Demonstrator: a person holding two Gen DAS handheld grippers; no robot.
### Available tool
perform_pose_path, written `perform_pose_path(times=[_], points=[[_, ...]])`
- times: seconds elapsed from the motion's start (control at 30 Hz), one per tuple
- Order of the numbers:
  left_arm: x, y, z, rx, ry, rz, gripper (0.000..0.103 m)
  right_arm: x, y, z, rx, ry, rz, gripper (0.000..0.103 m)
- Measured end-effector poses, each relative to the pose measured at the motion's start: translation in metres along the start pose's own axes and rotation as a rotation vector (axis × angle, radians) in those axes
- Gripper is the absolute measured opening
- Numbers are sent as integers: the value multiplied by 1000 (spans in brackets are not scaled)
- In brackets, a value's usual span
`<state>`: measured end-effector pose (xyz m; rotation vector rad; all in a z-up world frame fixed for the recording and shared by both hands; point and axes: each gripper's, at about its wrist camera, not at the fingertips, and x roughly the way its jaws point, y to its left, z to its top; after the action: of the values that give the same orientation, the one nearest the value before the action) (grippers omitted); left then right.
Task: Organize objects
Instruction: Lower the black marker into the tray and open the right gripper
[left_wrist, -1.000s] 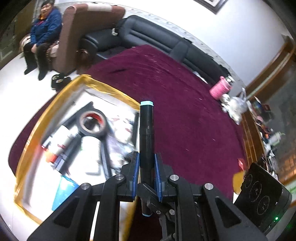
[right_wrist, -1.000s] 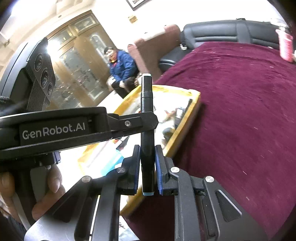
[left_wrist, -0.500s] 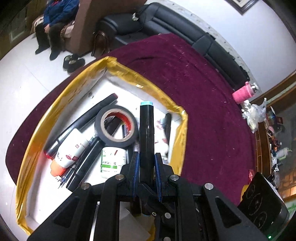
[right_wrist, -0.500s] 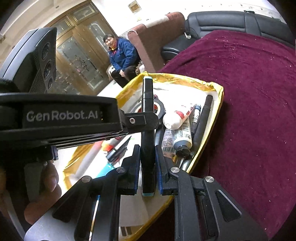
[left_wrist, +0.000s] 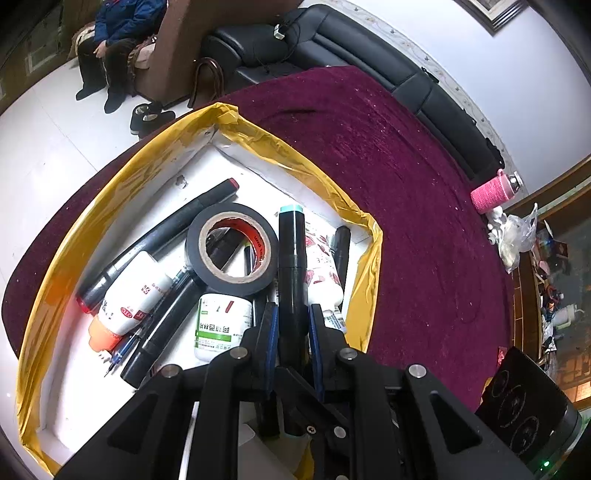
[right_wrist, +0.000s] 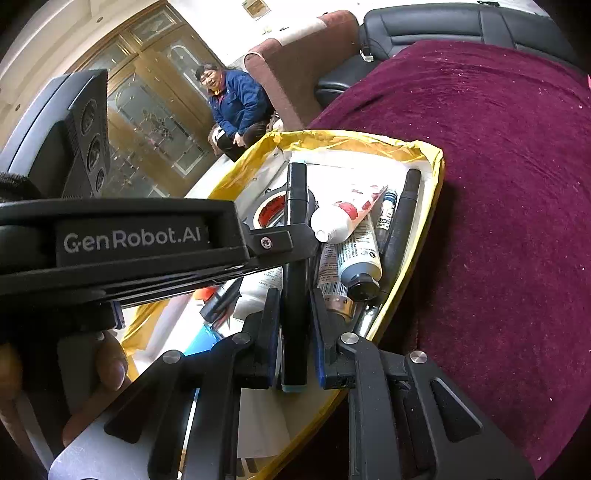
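Black marker (left_wrist: 291, 273) is being gripped at once by both the left tool (left_wrist: 291, 325) and right tool (right_wrist: 293, 325), hovering over the yellow-taped box (left_wrist: 110, 192) beneath; next, one releasing, then lowering it in beside the tape roll (left_wrist: 231, 247).

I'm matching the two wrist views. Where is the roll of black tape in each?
Left wrist: roll of black tape mid-frame, atop markers in the yellow-rimmed box.
Right wrist: tape mostly hidden behind the held black marker.
Shared landmark: the floral tube.
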<state>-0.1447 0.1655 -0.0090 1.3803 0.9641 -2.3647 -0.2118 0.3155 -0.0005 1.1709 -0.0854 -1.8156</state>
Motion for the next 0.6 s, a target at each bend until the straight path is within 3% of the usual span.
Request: perform_pose_path(times=[0.4, 0.6], points=[[1, 6, 6, -25, -10, -8, 15, 1, -5, 5, 19, -4, 21, 16], [-1, 8, 6, -15, -24, 1, 14, 0, 3, 4, -30, -25, -1, 16]])
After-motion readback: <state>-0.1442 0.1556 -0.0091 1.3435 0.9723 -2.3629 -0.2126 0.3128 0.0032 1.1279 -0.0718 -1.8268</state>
